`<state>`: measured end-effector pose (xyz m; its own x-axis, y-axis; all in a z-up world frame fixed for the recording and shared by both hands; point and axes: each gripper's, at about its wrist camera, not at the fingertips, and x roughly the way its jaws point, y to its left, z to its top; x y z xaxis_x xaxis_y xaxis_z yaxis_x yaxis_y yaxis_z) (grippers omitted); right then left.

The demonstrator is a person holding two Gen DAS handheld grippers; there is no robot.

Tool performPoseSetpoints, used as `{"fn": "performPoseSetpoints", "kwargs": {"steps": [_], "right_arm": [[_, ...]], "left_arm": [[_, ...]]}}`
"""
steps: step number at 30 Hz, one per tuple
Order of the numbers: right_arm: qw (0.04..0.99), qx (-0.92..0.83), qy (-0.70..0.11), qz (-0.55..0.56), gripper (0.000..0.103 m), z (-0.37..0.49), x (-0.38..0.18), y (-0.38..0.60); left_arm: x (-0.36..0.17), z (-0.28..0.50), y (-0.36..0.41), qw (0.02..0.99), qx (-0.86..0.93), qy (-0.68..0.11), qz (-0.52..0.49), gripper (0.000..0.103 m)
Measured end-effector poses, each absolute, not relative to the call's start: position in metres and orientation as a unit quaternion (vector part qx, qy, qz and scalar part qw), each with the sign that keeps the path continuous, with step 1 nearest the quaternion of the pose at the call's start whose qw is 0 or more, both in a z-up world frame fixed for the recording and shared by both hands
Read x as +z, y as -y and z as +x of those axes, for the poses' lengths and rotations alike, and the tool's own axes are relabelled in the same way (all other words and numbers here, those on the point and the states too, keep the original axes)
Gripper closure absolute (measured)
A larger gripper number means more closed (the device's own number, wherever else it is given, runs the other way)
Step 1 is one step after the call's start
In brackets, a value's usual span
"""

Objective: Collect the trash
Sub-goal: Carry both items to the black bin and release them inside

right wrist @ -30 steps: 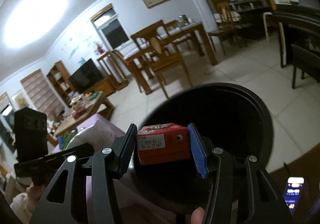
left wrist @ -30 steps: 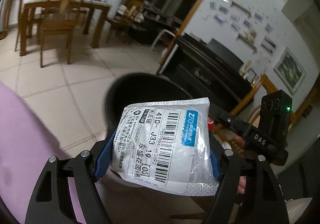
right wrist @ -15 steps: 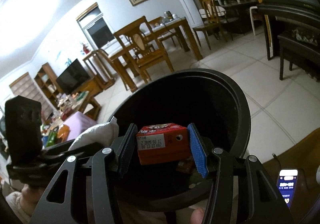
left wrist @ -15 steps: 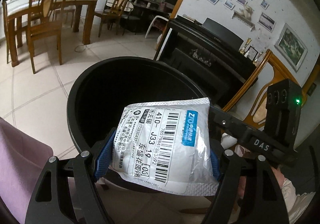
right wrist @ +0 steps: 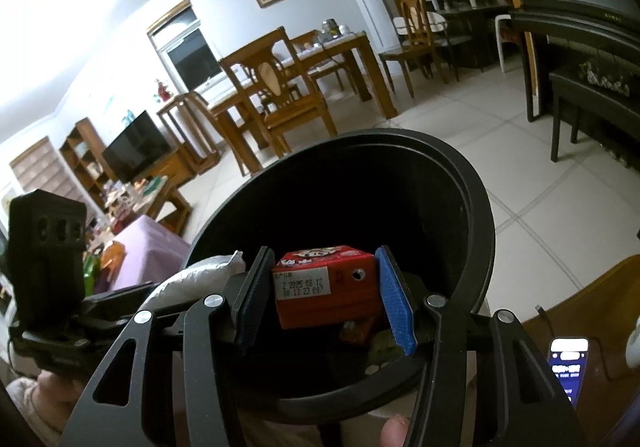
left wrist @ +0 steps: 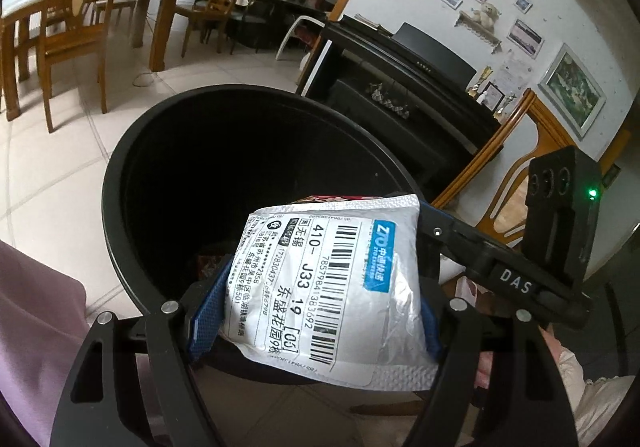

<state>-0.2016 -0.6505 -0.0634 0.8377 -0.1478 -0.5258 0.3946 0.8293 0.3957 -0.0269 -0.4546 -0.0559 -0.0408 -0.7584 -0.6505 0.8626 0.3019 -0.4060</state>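
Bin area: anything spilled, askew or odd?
Nothing stands out. The black bin stands upright with scraps inside; the left hand-held gripper holds the courier pouch and the right hand-held gripper the red carton over its mouth.

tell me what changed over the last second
Both tools came down toward the black bin, whose mouth now fills more of each view. Unchanged: the left tool grips the silver parcel bag, and the right tool grips the red carton.

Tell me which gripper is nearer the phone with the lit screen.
Right. The right gripper, holding the red carton over the bin, has the phone just beside it; the left gripper sits farther off.
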Motion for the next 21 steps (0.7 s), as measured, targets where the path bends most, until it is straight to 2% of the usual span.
{"fn": "performPoseSetpoints", "kwargs": {"steps": [21], "right_arm": [[0.923, -0.146, -0.246, 0.256, 0.050, -0.1977, -0.0703, 0.6500]], "left_arm": [[-0.0602, -0.0298, 0.4583, 0.690, -0.590, -0.411, 0.081, 0.024]]}}
